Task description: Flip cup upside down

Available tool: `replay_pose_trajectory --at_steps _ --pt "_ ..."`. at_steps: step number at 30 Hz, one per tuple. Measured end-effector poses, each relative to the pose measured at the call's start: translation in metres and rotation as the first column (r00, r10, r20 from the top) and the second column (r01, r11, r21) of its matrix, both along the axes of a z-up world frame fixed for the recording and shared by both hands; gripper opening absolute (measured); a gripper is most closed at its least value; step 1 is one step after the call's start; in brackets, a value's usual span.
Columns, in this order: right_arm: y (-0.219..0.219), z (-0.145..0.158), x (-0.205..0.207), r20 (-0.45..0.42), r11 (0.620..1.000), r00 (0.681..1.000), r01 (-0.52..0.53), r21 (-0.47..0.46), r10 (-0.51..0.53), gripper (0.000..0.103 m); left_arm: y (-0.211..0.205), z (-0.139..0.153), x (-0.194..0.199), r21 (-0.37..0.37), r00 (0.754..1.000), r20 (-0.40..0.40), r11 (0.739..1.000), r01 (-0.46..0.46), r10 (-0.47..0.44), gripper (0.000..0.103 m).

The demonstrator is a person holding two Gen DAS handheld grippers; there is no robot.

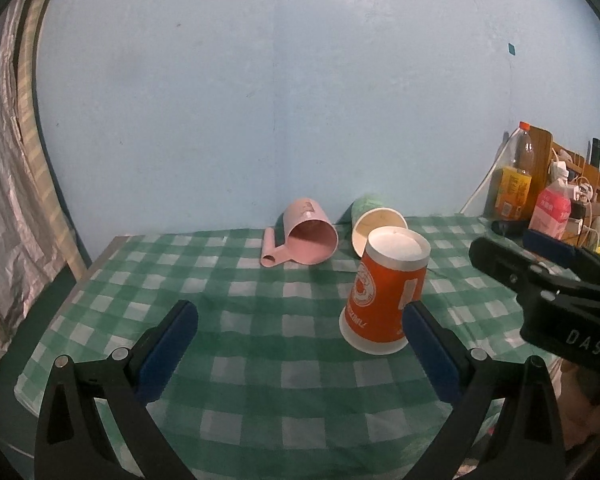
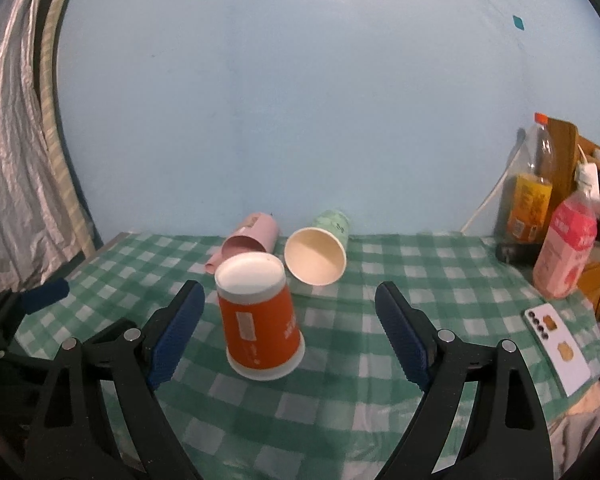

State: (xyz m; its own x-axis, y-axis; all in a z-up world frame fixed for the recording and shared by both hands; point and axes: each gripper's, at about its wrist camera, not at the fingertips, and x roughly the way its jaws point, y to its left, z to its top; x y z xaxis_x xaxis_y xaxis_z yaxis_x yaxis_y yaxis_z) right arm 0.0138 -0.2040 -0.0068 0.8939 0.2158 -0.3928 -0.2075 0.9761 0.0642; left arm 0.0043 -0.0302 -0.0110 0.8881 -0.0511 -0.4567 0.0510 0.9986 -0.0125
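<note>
The orange cup [image 2: 260, 320] stood rim-down; both your grippers [image 2: 290, 320] [image 1: 300, 336] had jaws released. Judged next: retreat toward 6 o'clock.

The pink mug [image 2: 252, 236] is partly hidden behind the orange cup [image 2: 260, 320] in the right wrist view. The green cup [image 1: 366, 204] is largely covered by that cup in the left wrist view. Print on both bottles [image 2: 528, 200] is blurred beyond reading.

A plain pale blue painted wall [image 2: 300, 100] rises ahead of the gripper, behind a table under a green-and-white checked cloth [image 2: 340, 380]. Silvery pleated curtain [image 2: 12, 160] hangs far left; a wooden shelf [image 2: 564, 152] stands right.
</note>
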Motion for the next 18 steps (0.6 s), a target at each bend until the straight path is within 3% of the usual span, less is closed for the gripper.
replay_pose_trajectory --at_steps 18 --pt "-0.013 -0.009 0.001 -0.032 0.999 0.999 0.039 0.007 -0.039 0.087 0.0 0.007 -0.006 -0.018 0.999 0.031 0.999 -0.027 0.028 0.103"
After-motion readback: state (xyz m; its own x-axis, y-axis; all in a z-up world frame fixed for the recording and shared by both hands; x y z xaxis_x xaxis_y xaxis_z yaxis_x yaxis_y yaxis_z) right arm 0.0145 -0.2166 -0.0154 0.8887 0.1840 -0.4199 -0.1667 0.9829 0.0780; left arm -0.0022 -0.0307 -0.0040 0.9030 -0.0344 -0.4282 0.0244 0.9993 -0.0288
